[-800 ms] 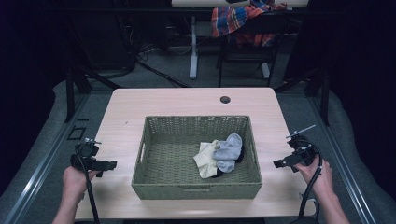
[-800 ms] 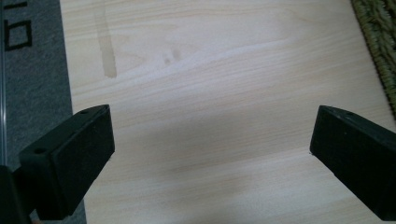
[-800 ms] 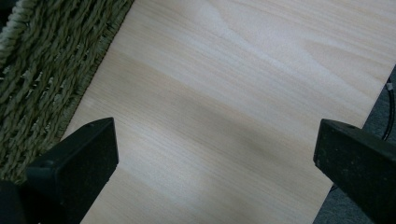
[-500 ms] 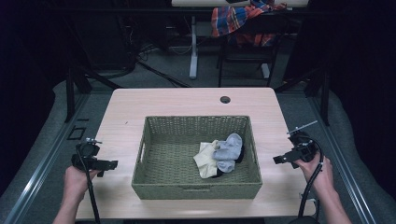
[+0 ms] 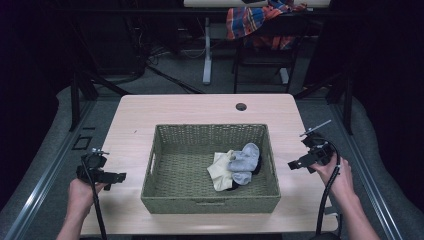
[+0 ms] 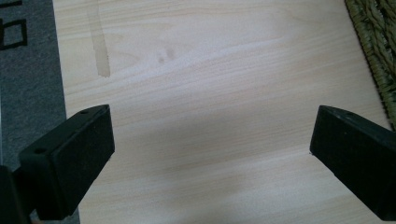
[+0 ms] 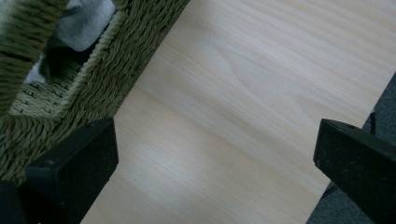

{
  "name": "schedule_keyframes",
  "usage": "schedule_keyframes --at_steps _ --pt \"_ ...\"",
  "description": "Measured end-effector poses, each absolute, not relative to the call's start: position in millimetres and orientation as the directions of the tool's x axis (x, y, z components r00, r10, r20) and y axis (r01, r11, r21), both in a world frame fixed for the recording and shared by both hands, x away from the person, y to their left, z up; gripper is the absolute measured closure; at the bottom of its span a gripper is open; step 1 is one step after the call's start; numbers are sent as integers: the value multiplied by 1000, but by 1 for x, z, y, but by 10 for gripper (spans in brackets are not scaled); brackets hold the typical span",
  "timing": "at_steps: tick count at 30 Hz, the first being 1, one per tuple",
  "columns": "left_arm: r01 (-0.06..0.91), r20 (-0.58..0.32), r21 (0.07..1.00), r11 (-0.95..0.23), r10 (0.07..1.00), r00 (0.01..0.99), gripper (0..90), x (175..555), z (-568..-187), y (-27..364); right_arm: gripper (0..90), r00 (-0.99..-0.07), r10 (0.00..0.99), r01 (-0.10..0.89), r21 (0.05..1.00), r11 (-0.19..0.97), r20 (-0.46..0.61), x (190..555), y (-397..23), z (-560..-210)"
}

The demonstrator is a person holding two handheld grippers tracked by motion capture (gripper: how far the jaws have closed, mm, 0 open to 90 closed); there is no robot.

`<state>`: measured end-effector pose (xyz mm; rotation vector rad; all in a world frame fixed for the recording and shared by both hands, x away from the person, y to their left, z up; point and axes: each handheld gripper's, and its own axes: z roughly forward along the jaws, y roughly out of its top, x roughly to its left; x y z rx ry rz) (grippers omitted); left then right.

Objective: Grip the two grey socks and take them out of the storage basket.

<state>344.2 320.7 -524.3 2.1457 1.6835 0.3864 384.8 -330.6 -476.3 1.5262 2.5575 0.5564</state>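
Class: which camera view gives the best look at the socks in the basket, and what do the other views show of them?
The high view: the socks lie whole in the basket, pale yellow beside grey-blue. The right gripper view catches a scrap of grey cloth over the rim. The left gripper view has just a basket edge.

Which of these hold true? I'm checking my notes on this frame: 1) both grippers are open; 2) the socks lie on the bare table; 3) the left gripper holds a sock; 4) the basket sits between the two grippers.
1) True: the left gripper and the right gripper have jaws wide apart, nothing between them.
2) False: the socks lie inside the basket.
3) False: it is empty, over the table.
4) True.
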Motion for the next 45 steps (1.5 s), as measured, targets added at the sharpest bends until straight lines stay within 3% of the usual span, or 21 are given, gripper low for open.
schedule_keyframes --at_steps 10,22,31,45 --pt "866 -16 453 -211 970 244 2 346 -525 319 0 -534 843 781 420 463 62 400 -323 -444" --pt "870 -25 445 -213 968 250 2 346 -526 319 0 -658 750 676 484 555 59 408 -273 -409" --pt "869 -23 447 -214 968 251 2 346 -526 318 0 -746 665 602 467 648 38 409 -224 -410" --pt "870 -26 444 -214 968 251 2 346 -525 319 20 -785 619 566 424 707 15 414 -188 -418"
